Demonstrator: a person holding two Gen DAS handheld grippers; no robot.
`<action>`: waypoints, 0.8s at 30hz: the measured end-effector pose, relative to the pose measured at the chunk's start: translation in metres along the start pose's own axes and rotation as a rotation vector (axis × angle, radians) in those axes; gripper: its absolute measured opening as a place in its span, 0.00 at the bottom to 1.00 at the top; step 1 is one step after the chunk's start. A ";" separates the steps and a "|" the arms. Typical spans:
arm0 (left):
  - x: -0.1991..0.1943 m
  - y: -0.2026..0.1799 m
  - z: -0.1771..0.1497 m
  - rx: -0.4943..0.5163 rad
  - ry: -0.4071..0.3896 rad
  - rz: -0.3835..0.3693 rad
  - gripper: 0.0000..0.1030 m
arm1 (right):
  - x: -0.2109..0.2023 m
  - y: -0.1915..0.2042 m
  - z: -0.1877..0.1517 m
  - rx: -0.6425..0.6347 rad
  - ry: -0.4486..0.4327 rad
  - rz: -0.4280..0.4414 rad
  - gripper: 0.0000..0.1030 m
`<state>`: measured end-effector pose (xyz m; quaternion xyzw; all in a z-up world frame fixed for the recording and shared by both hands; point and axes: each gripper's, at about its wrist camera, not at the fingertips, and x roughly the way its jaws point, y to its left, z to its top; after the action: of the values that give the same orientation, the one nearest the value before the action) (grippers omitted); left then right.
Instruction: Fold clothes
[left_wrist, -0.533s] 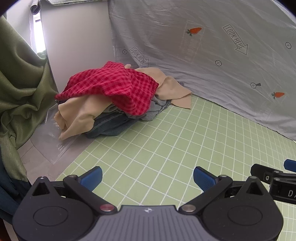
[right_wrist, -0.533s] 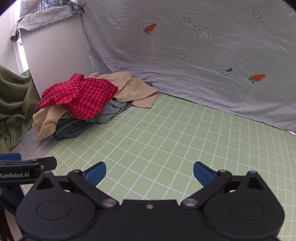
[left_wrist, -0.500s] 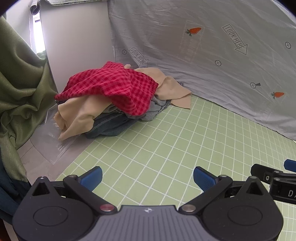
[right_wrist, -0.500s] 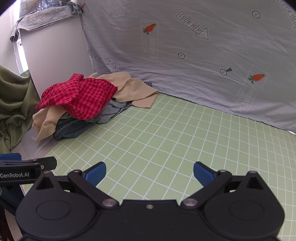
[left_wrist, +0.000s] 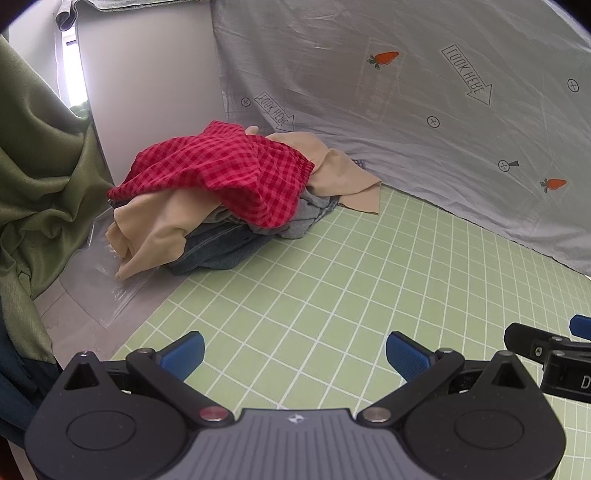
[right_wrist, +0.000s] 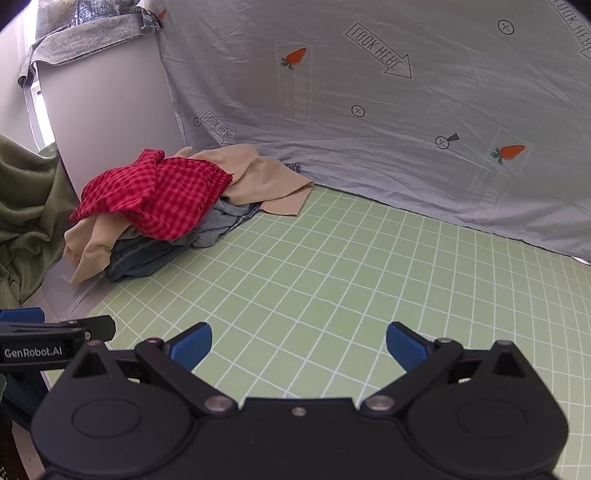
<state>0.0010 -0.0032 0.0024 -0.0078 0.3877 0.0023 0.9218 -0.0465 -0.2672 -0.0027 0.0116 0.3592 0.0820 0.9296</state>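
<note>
Nothing has moved since the earlier frame: both the left tongs (left_wrist: 294, 350) and right tongs (right_wrist: 299, 341) hover released over the green grid mat (left_wrist: 332, 280), well short of the clothes pile (left_wrist: 221, 192) at its far-left corner. The red checked garment (left_wrist: 229, 170) lies tangled on top — a careless pinch could drag the beige (left_wrist: 155, 229) and denim (left_wrist: 218, 251) pieces along.

Red checked garment (left_wrist: 221, 173) covers the top of the clothes pile (left_wrist: 218, 206), far ahead-left of the left gripper (left_wrist: 294, 355); what garment it is cannot be told. Jeans (left_wrist: 218, 251) and grey garment (left_wrist: 306, 218) show only as edges under it. Beige cloth (left_wrist: 155, 236) is partly buried, its full shape hidden.

Right gripper (left_wrist: 554, 354): only one finger and part of a label enter at the left view's right edge.

Green curtain (left_wrist: 40, 173), left of the left gripper, cut by the frame edge.

Small checked scrap (right_wrist: 293, 167) behind the pile, ahead of the right gripper (right_wrist: 299, 345): too small to identify.
</note>
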 end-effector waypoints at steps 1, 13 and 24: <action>0.000 0.000 0.000 -0.001 0.001 0.001 1.00 | 0.000 0.000 0.000 0.001 0.001 0.000 0.99; 0.001 0.000 -0.001 0.009 0.006 -0.002 1.00 | 0.000 -0.003 0.002 0.007 0.011 0.005 0.99; 0.003 -0.002 -0.003 0.013 0.009 0.001 1.00 | 0.001 -0.002 0.000 0.013 0.010 0.002 0.99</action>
<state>0.0010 -0.0051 -0.0014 -0.0018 0.3919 0.0001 0.9200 -0.0457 -0.2693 -0.0034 0.0176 0.3642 0.0807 0.9277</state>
